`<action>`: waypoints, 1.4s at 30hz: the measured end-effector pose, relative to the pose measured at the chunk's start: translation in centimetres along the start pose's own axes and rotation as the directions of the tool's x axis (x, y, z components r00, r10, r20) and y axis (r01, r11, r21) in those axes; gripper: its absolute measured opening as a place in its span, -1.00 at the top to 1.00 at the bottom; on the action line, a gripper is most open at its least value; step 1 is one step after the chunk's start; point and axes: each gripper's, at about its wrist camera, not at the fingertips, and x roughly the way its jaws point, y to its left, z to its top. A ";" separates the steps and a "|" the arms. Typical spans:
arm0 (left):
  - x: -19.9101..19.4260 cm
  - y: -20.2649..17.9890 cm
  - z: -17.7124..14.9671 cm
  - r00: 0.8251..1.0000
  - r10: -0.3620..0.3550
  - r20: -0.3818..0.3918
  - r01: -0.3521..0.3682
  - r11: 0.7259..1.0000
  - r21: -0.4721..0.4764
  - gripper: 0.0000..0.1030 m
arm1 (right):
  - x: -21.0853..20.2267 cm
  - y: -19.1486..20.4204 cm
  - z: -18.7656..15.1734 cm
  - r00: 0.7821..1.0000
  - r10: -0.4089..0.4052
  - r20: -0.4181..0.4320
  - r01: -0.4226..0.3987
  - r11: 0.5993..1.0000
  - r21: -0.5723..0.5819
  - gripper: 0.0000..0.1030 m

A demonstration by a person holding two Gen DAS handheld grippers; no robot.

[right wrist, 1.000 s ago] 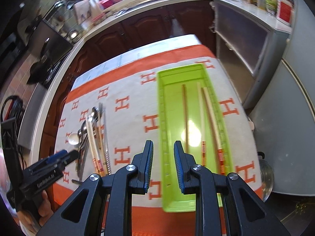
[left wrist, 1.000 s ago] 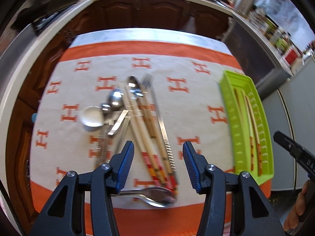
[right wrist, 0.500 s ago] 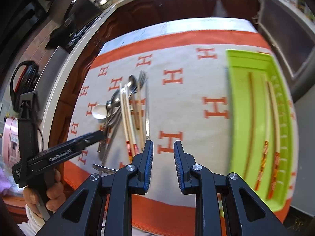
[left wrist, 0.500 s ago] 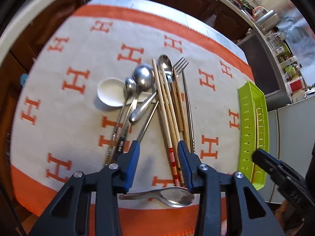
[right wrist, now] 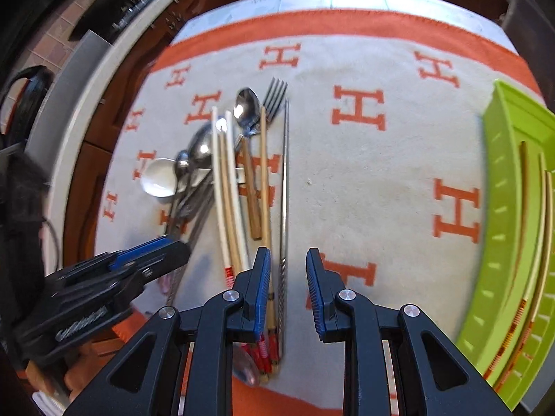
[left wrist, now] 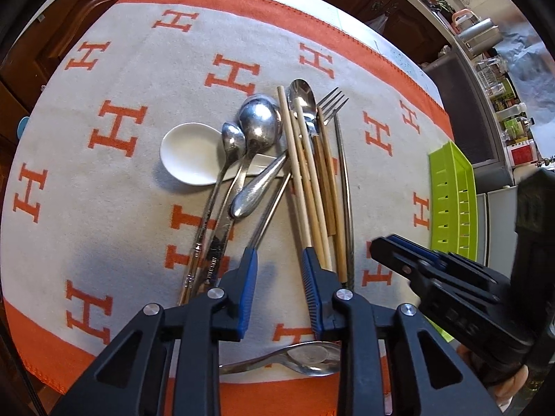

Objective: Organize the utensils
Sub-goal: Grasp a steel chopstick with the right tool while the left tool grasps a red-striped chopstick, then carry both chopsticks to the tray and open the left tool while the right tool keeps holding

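Over the utensil pile, both steeply down-tilted hand-held grippers, left closing, right closing, both empty.

Bare cloth between utensil pile and green tray, pile tightly packed

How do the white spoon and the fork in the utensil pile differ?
The white spoon is a broad, matte, ceramic-looking scoop; the fork is slim shiny metal with tines. The white spoon sits at the pile's left edge with its handle buried under other spoons; the fork lies on the right side, beside the chopsticks. Both rest on the orange-patterned cloth, ungripped.
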 end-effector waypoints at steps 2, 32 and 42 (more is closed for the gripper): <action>0.1 0.1 0.0 1.000 0.002 -0.002 -0.002 1.000 0.000 0.52 | 1.3 0.0 0.5 1.000 0.002 -0.023 -0.002 1.000 0.001 0.65; 1.9 -1.3 0.1 0.997 -0.025 -0.075 0.023 0.999 -0.030 0.70 | 1.4 -3.1 -1.2 1.000 -0.001 0.016 0.000 0.999 0.041 0.90; 3.3 -3.0 0.1 0.995 0.046 -0.089 -0.047 0.999 -0.005 0.76 | -0.3 -5.3 -3.2 0.999 0.029 0.043 -0.032 0.996 0.080 0.90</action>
